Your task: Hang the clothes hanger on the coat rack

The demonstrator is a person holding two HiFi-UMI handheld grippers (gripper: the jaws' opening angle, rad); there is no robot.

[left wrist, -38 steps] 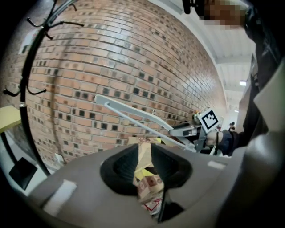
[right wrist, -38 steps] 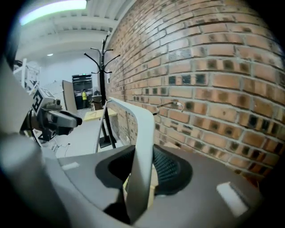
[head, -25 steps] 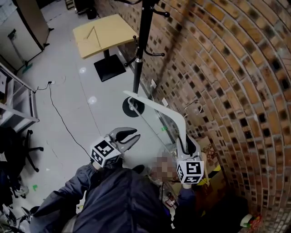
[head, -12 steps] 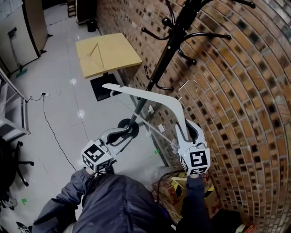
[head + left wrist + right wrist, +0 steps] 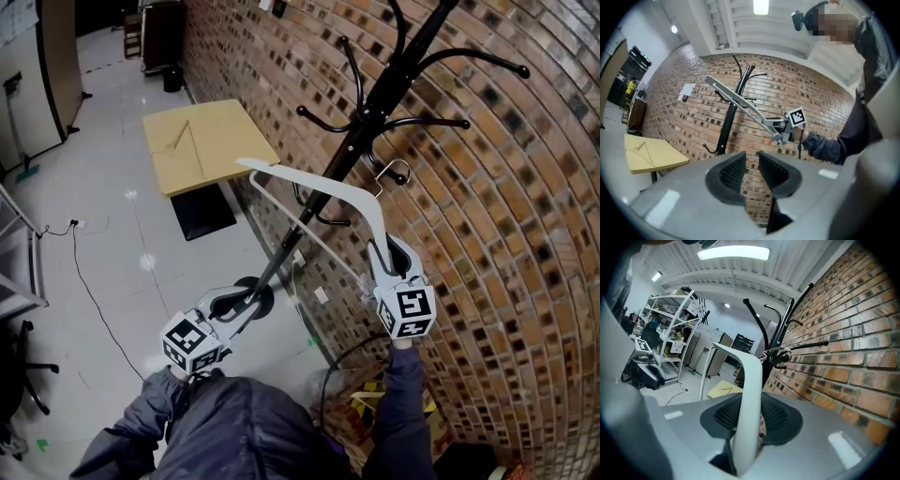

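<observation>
Right gripper (image 5: 382, 251) pinches hanger (image 5: 319, 185) end; left gripper (image 5: 246, 300) spread, empty. Hanger may swing, so hook (image 5: 394, 172) at twelve o'clock could miss coat rack (image 5: 375, 111).

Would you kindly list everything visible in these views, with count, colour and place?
brick wall: one, reddish-brown, right side
coat rack: one, black, against the brick wall
clothes hanger: one, white, up beside the coat rack's hooks
table: one, yellow top, black base, beyond the rack
shelving rack: one, white, across the room
sleeves: two, dark grey, bottom of head view
left claw: one, grey, open, empty, lower left
right claw: one, grey, shut on the clothes hanger
</observation>
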